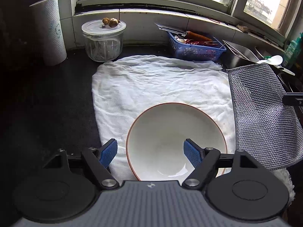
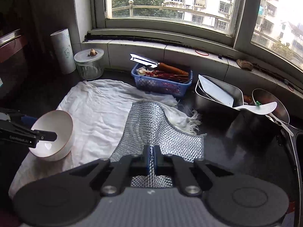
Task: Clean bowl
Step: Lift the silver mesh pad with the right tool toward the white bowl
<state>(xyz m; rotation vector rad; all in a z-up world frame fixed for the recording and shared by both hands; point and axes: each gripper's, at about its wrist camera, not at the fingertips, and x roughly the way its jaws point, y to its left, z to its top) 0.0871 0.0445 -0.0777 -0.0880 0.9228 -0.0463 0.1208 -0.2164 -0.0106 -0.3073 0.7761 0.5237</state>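
Bowl (image 1: 176, 141) sits low and centre in the left wrist view, and at the left edge of the right wrist view, resting on a white cloth (image 1: 151, 83) spread over the dark table (image 1: 47, 104). It is white with a thin reddish rim, glossy inside, with a bright glint near the bottom; no food or grime is visible in it, though the near part of the inside is hidden behind the gripper. It appears tipped toward the camera in the right wrist view.

Left gripper (image 1: 150, 152) stands wide, one blue pad outside the near rim and the other inside the bowl; whether the pads press on the wall cannot be told. Right gripper (image 2: 151, 158) is closed tight on a silver mesh scouring cloth (image 2: 151, 124), which drapes forward from it and hangs at the right of the left wrist view, apart from the bowl.

Judging by this, the task is at an early stage: the scrubber is in hand and the bowl steadied or about to be, but wiping of the inside seems yet to come.
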